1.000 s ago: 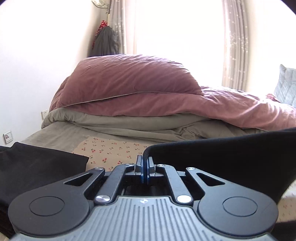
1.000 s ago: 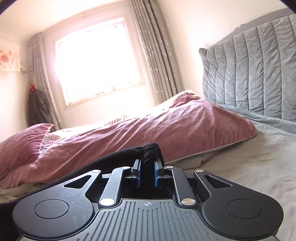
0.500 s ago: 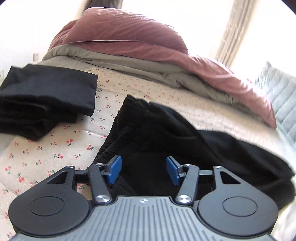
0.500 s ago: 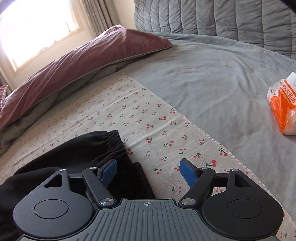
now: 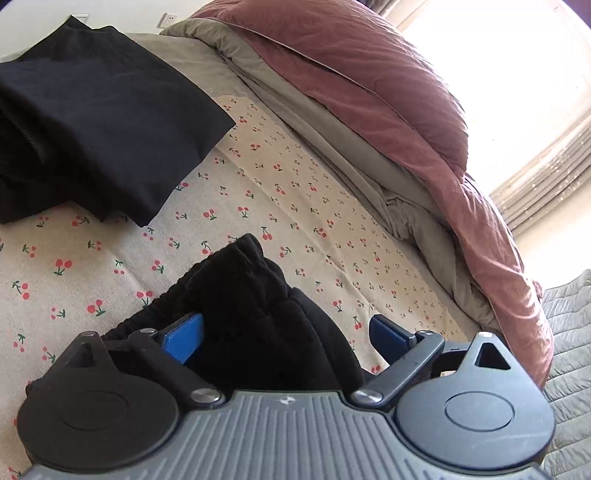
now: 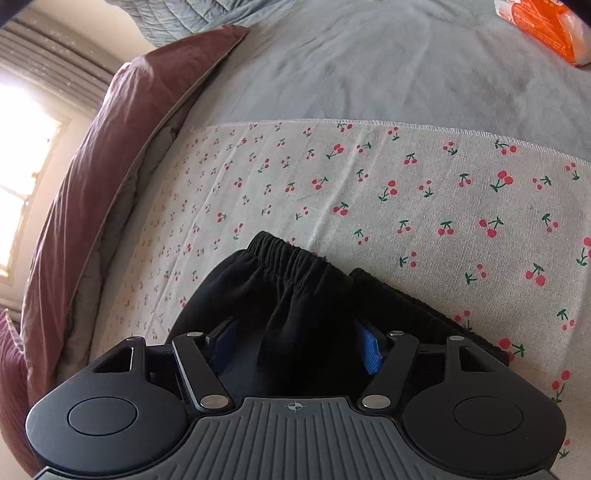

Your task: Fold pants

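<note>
left gripper [image 5: 286,338] opening over the black pants [image 5: 255,314]; right gripper [image 6: 295,345] closing, pads not yet clamped, could pinch only one layer.

Orange packet [image 6: 543,27]: cut by top edge, print unreadable. Pants [image 5: 258,317]: lower part hidden behind gripper body, possibly bunched.

White print on the orange packet [image 6: 539,26], too blurred for reading
</note>
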The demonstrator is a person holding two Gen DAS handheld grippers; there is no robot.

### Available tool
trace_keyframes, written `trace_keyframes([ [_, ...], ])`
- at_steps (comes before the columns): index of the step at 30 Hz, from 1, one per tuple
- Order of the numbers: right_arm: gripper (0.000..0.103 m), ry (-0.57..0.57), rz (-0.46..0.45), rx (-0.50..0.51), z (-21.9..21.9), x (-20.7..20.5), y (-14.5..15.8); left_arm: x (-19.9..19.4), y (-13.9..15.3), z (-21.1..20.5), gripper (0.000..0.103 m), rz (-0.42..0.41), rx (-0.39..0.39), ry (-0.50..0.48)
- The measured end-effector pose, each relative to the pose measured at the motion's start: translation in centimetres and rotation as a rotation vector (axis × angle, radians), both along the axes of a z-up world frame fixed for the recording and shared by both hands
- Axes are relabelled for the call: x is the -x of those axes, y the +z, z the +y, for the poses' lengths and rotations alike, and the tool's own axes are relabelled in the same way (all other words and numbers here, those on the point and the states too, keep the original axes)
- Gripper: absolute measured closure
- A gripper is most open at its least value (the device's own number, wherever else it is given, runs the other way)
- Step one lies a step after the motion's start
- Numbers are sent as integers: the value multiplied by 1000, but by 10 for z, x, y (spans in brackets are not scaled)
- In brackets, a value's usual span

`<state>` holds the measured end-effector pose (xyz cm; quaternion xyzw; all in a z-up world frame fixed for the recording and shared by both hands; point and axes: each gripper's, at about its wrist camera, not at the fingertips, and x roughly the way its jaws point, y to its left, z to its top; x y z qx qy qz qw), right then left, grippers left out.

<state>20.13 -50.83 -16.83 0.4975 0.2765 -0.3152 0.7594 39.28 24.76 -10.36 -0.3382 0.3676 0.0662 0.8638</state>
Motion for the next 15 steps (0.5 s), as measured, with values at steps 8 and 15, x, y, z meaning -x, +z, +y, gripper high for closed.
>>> trace_keyframes([
  [8,93,89,10,135,4,-10,23,-30,-6,-23,70,96,-182,49],
  [15,95,149,-147,131,1,-9,45,25,8,21,78,-63,48,168],
])
